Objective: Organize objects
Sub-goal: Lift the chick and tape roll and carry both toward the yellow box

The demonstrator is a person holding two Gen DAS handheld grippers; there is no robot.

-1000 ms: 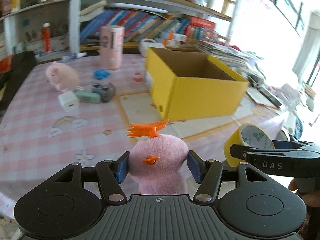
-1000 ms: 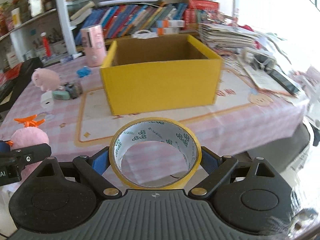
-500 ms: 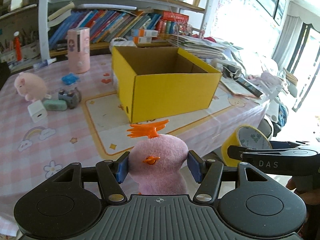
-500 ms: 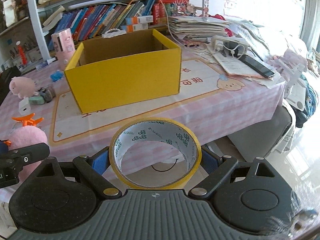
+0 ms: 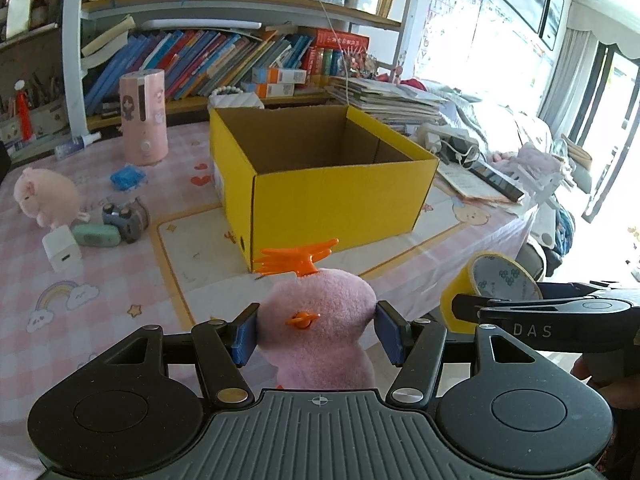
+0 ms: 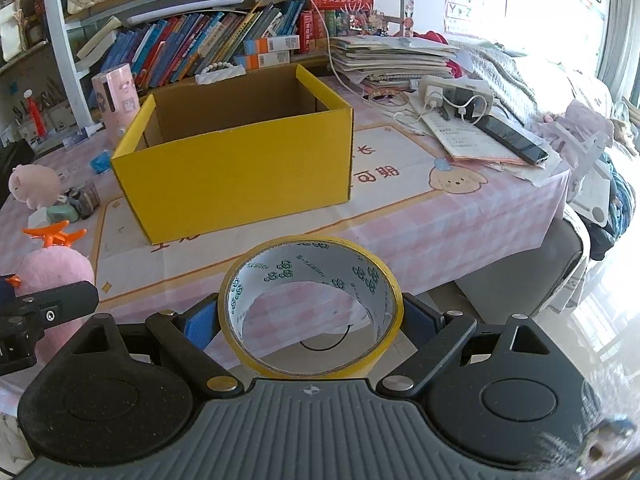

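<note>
our left claw [image 5: 316,332] pinches a pink plush [image 5: 320,320] with an orange crest, its blue pads pressed into the plush's sides, held up off the bench [image 5: 100,280] near its front edge. our right claw [image 6: 310,320] grips a yellow tape roll [image 6: 310,308] across its width, the pads against its outer rim, the roll's hole facing the camera. the two claws sit side by side, each showing in the other's view. ahead of both, an open yellow box [image 5: 340,196] stands on a mat on the bench; what we see of its inside is bare. to its left lie a pink pig toy [image 5: 46,196], a white charger [image 5: 62,248], a green case [image 5: 98,234] and a pink cylinder [image 5: 144,118]. right of the box lies a phone [image 6: 512,138] on papers.
</note>
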